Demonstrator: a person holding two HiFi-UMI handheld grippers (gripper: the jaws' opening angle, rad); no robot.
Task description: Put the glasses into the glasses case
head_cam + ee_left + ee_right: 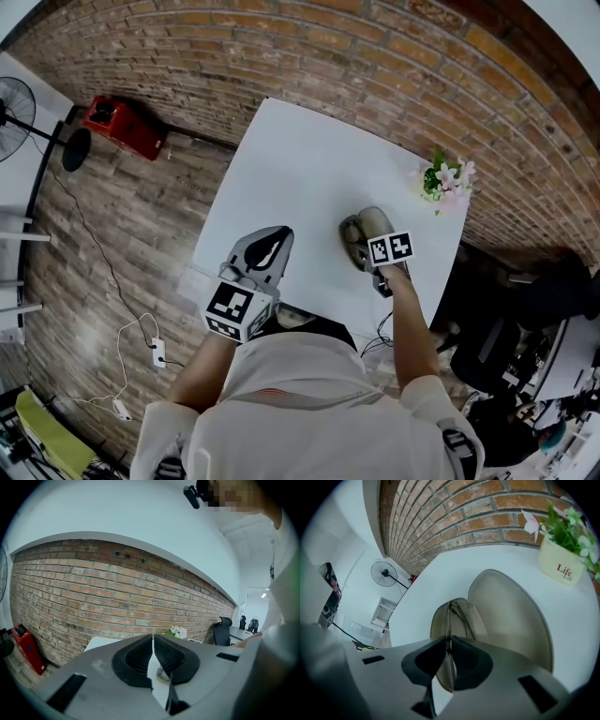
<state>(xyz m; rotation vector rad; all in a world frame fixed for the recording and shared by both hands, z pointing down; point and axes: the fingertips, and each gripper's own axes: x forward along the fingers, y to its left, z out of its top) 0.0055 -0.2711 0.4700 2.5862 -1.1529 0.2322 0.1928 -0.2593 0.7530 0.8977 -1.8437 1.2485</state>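
Step in hand: insertion. The right tongs (449,641) are clamped on the glasses (451,613), edge-on over the tray of the open case (511,616) on the surface (309,169). Whether they touch bottom is unclear. The case holds nothing else visible. Next, probably: seat flat, release. The left tongs (153,641) are closed and empty.

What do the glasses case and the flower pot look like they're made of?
The glasses case is likely faux leather or plastic: matte beige, even surface, no visible weave. The flower pot seems ceramic or plastic: cream, smooth, with printed lettering.
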